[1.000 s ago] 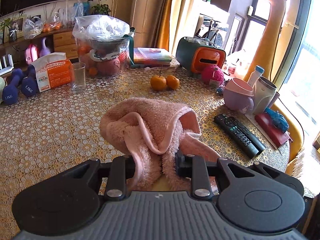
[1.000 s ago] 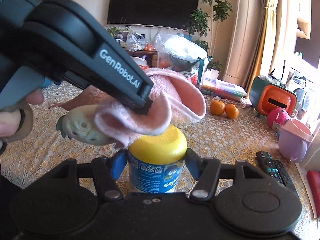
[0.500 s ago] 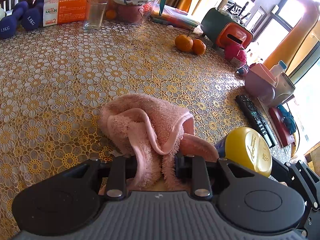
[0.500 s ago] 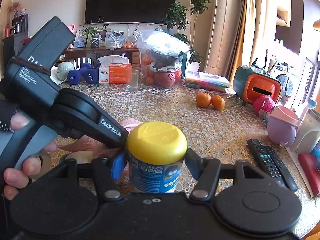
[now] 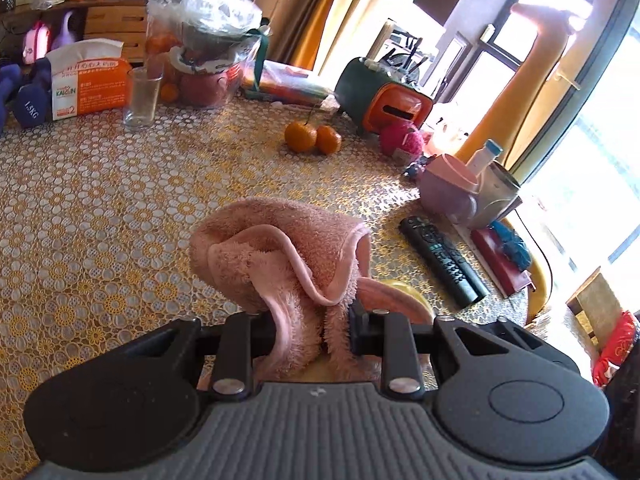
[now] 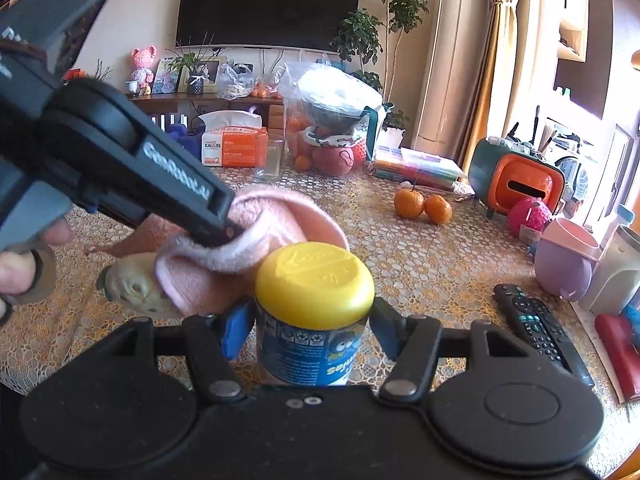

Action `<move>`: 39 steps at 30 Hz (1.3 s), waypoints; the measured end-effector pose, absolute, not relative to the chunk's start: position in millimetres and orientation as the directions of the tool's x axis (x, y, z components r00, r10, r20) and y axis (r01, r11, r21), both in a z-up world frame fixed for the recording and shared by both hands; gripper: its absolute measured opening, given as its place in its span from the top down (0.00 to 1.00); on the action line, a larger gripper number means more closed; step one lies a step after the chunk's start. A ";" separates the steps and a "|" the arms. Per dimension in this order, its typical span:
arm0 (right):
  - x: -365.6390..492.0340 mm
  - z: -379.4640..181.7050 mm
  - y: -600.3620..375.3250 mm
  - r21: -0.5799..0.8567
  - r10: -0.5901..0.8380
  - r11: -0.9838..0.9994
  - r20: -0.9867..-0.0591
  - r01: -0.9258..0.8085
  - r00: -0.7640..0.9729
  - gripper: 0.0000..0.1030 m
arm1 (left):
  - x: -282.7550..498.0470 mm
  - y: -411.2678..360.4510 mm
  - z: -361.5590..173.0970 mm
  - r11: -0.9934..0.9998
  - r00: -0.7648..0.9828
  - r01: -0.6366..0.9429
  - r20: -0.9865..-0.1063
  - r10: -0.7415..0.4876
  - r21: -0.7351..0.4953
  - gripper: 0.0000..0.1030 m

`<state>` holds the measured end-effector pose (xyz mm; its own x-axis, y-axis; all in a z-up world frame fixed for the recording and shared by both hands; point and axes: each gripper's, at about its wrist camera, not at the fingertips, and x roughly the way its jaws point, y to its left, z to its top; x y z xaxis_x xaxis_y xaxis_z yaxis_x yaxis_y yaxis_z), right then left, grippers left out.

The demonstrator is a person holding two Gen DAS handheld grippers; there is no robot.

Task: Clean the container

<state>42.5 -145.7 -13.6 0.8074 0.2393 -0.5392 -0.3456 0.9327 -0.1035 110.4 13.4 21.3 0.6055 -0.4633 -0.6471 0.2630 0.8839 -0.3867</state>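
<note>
A blue container [image 6: 312, 348] with a yellow lid [image 6: 316, 284] stands upright in my right gripper [image 6: 310, 330], which is shut on its body. My left gripper [image 5: 312, 332] is shut on a fluffy pink cloth [image 5: 280, 252]. In the right wrist view the left gripper [image 6: 230, 230] holds the pink cloth [image 6: 272, 220] against the upper left of the lid. A sliver of the yellow lid [image 5: 412, 296] peeks out behind the cloth in the left wrist view. A person's hand [image 6: 24, 264] grips the left tool's handle.
On the lace-covered table [image 5: 100, 208] lie a black remote [image 5: 440, 264], two oranges [image 5: 312, 138], a glass [image 5: 140, 96], a tissue box [image 5: 88, 84], a bagged fruit bowl [image 5: 200, 40], a lilac mug [image 5: 452, 192] and a beige plush toy [image 6: 132, 288].
The left gripper has lifted the cloth from low beside the container up against the lid's left side. The right gripper keeps the container still.
</note>
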 end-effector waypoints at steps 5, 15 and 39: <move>42.1 -13.6 -146.0 -0.104 0.240 0.932 -0.538 -0.346 0.808 0.40 | 99.9 -5.6 27.7 0.887 0.610 0.341 -0.645 -0.460 -0.311 0.74; 33.4 -16.0 -149.2 -0.112 0.266 0.920 -0.522 -0.375 0.811 0.40 | 115.5 2.5 -5.6 0.918 0.547 0.252 -0.737 -0.397 -0.307 0.74; 61.2 -23.2 -266.4 0.352 0.486 0.870 -0.489 -0.346 0.724 0.40 | 105.5 -22.4 13.2 0.880 0.578 0.295 -0.663 -0.475 -0.373 0.74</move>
<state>61.2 -266.4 -23.2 0.7240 0.4861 -0.4894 -0.3462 0.8698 0.3517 105.5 -22.4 13.2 0.5785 -0.4748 -0.6633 0.2946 0.8799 -0.3729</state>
